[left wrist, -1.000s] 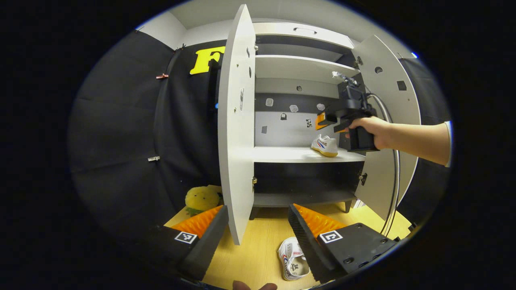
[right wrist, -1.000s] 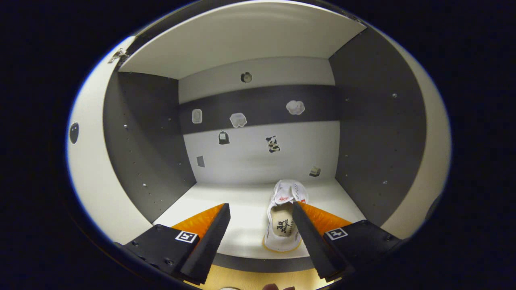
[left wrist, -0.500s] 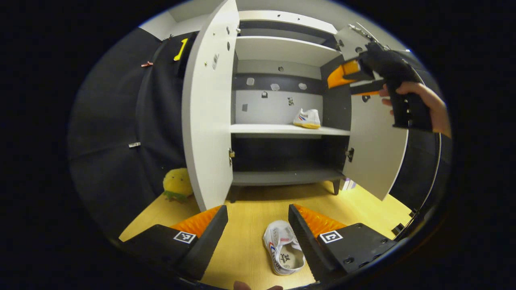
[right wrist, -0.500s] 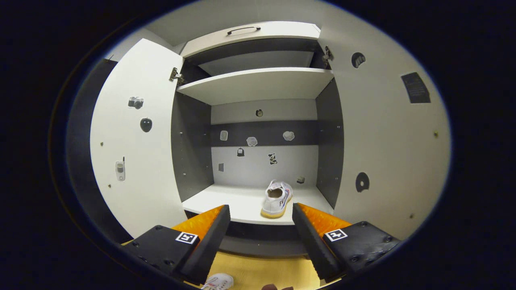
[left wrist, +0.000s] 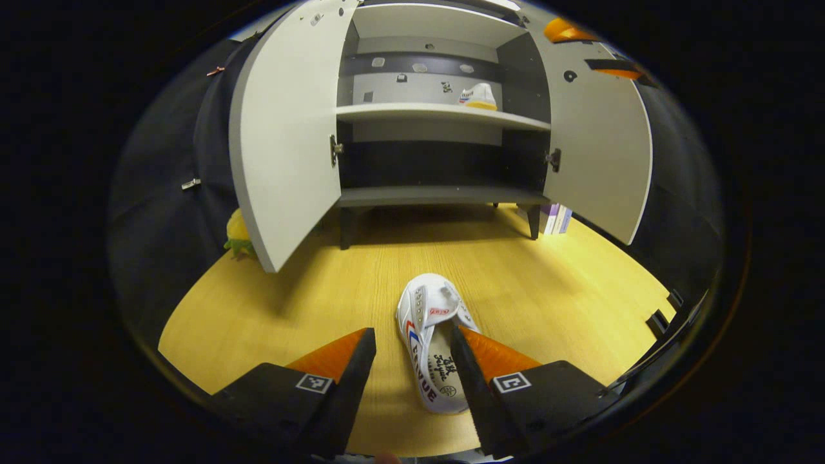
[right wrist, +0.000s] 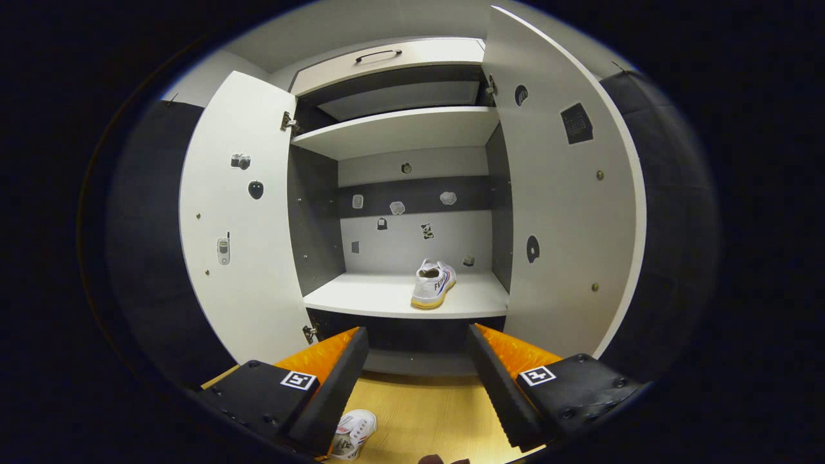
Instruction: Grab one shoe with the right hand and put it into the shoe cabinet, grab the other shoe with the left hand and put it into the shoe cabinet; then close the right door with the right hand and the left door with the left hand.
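Yellow wood-grain floor (left wrist: 309, 303) ran up to the white two-door shoe cabinet (left wrist: 445, 113), both doors swung wide. First white canvas sneaker with a yellow sole (right wrist: 433, 285) sat on the middle shelf (right wrist: 387, 299), toward its 3 o'clock end, heel facing out.

Changes over the last second:
- right hand-held gripper (right wrist: 417, 374) pulled back out of the cabinet; a second ago it was right over the sneaker, now the whole cabinet front was in frame. Jaws wide apart, holding nothing. So the first placement looked done.
- left hand-held gripper (left wrist: 407, 374) dropped from cabinet height to the floor. Second white sneaker with red and blue side stripes (left wrist: 432, 348) lay toe toward the cabinet, at 12 o'clock from the gripper and between the fingers, hard against the right one, clear gap at the left one. Jaws open, nothing clamped yet.

Read: shoe one done; left pickup lined up, grasp pending. Both doors remained to close. Shoe off-centre in the jaws, so closing may slide it sideways first.
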